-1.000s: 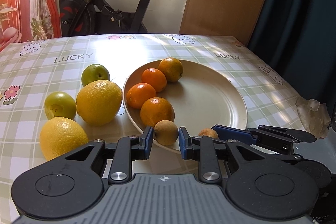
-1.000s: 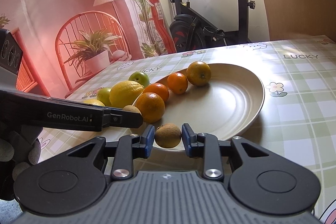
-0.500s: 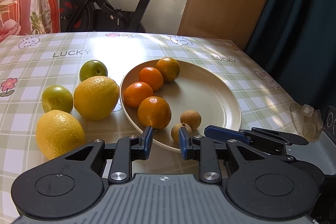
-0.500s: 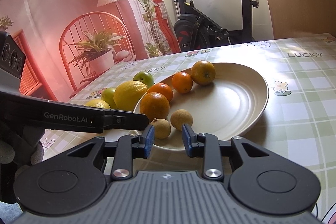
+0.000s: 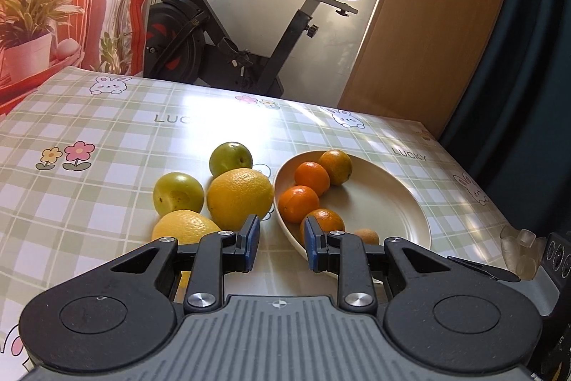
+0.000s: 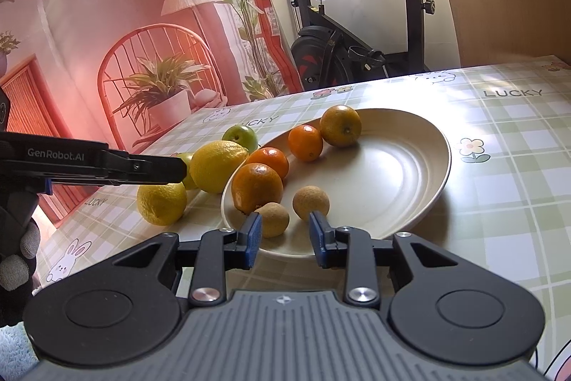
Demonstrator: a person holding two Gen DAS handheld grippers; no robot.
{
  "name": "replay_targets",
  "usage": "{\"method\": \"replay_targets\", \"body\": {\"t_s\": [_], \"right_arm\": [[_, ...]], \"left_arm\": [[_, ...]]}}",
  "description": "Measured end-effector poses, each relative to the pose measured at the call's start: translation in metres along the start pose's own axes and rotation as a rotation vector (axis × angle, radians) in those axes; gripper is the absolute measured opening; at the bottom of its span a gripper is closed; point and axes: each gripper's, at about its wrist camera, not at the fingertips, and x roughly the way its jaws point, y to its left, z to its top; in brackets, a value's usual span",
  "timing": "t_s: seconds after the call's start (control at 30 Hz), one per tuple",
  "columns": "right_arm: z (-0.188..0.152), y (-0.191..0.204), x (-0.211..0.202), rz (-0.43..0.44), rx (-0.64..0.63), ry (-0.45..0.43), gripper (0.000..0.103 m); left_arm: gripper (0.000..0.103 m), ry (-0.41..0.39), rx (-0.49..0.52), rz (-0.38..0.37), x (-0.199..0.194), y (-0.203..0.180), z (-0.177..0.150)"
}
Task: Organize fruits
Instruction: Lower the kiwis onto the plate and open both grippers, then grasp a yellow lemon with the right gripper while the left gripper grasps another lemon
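Note:
A cream plate [image 5: 410,202] on the checked tablecloth holds several oranges [image 5: 298,204] and a small brown fruit [image 5: 367,235]. Left of it lie two lemons [image 5: 239,197] and two green fruits [image 5: 230,159]. My left gripper [image 5: 280,231] hovers before the plate's left rim, shut to a narrow gap with nothing in it. In the right wrist view the plate [image 6: 392,166] shows two brown fruits [image 6: 274,218], [image 6: 310,201] just beyond my right gripper [image 6: 285,227], also shut and empty. One left-gripper finger [image 6: 142,166] reaches in before the lemons [image 6: 217,165].
An exercise bike [image 5: 221,34] stands behind the table's far edge, next to a wooden panel [image 5: 428,24]. A crumpled clear plastic piece [image 5: 521,252] lies near the table's right corner. A gloved hand [image 6: 18,256] holds the left gripper.
The brown fruits that sat at each gripper's pads now lie free further in on the plate. My left gripper has drawn back, up and to the left. The right one stayed put.

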Motion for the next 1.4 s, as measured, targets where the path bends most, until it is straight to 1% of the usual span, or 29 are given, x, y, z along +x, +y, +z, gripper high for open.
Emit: {"method": "replay_targets", "body": {"t_s": [0.13, 0.2, 0.3, 0.37, 0.5, 0.6, 0.73, 0.83, 0.9, 0.93, 1.0, 1.07, 1.23, 1.27, 1.4], "right_arm": [[-0.001, 0.001, -0.002, -0.016, -0.004, -0.014, 0.032], [-0.001, 0.001, -0.004, -0.027, -0.003, -0.022, 0.032], [-0.001, 0.003, -0.005, -0.048, -0.01, -0.032, 0.033], [-0.001, 0.006, -0.005, -0.064, -0.022, -0.034, 0.033], [0.0, 0.02, -0.003, -0.055, -0.049, -0.033, 0.034], [-0.001, 0.038, 0.005, -0.028, -0.074, -0.032, 0.034], [-0.001, 0.064, 0.021, 0.018, -0.146, -0.02, 0.034], [-0.002, 0.084, 0.035, 0.048, -0.196, -0.011, 0.038], [-0.002, 0.092, 0.046, 0.064, -0.213, 0.004, 0.041], [-0.002, 0.095, 0.051, 0.068, -0.219, 0.012, 0.042], [0.0, 0.1, 0.063, 0.075, -0.224, 0.031, 0.051], [0.002, 0.104, 0.073, 0.09, -0.218, 0.048, 0.054], [0.003, 0.118, 0.096, 0.12, -0.24, 0.077, 0.056], [0.003, 0.119, 0.099, 0.119, -0.246, 0.082, 0.058], [0.005, 0.12, 0.11, 0.108, -0.241, 0.102, 0.059]], "left_arm": [[0.029, -0.002, -0.01, 0.03, -0.011, 0.021, 0.008], [0.033, -0.022, -0.018, 0.059, -0.02, 0.033, 0.015], [0.041, -0.049, -0.042, 0.077, -0.031, 0.046, 0.021], [0.043, -0.066, -0.06, 0.086, -0.038, 0.053, 0.023], [0.044, -0.066, -0.096, 0.075, -0.038, 0.064, 0.023], [0.044, -0.053, -0.098, 0.064, -0.034, 0.064, 0.019], [0.044, -0.034, -0.09, 0.042, -0.026, 0.065, 0.016], [0.045, -0.028, -0.089, 0.034, -0.023, 0.069, 0.015], [0.053, -0.026, -0.09, 0.029, -0.022, 0.072, 0.014], [0.053, -0.025, -0.093, 0.027, -0.022, 0.074, 0.014], [0.053, -0.017, -0.101, 0.022, -0.02, 0.08, 0.012], [0.053, -0.008, -0.108, 0.024, -0.018, 0.085, 0.012], [0.054, 0.006, -0.131, 0.002, -0.01, 0.09, 0.015], [0.056, 0.01, -0.133, -0.002, -0.007, 0.089, 0.015], [0.056, 0.025, -0.131, -0.012, 0.005, 0.087, 0.014]]}}
